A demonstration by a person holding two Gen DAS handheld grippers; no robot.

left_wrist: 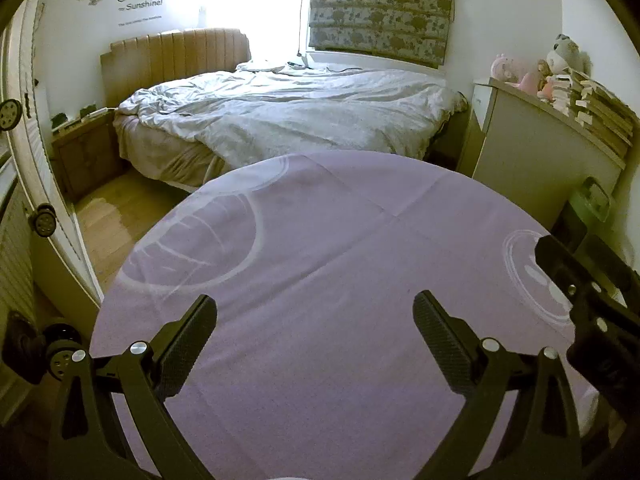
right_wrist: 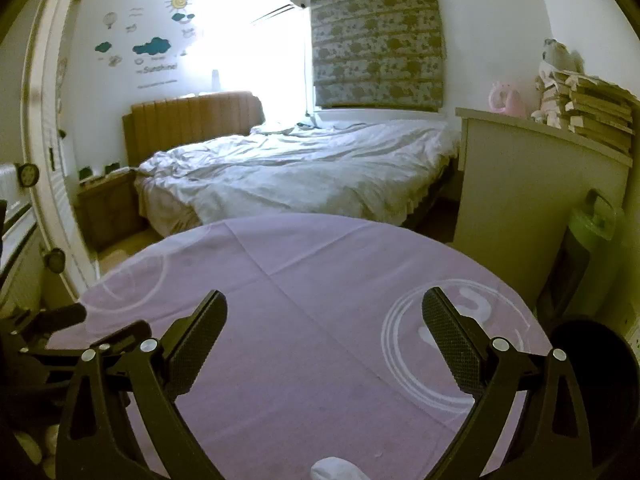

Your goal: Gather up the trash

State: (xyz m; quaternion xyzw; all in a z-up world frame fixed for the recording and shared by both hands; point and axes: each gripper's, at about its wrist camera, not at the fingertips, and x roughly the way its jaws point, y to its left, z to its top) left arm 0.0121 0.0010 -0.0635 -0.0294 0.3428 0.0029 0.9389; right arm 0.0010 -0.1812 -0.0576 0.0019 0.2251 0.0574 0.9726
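1. Both tools hung above the round table in its purple cloth (right_wrist: pixel 320 320), facing the bed (right_wrist: pixel 304 168). I had the left gripper (left_wrist: pixel 316 344) spread wide with nothing between its pads; the right gripper (right_wrist: pixel 324 344) was likewise wide and empty.
2. The only likely trash I could find was a white crumpled scrap (right_wrist: pixel 334 469) at the table's near edge, low in the right wrist view, lying nearer than the right fingertips. Too little showed to say what it was. A pale sliver at the bottom of the left view may have been the same piece; I could not tell.
3. A dark round container (right_wrist: pixel 592 384) stood off the table's right edge, probably the bin.
4. My reading: the search and approach step, nothing yet grasped.
5. The next move called for drawing the right tool back and down over the scrap, then closing on it.
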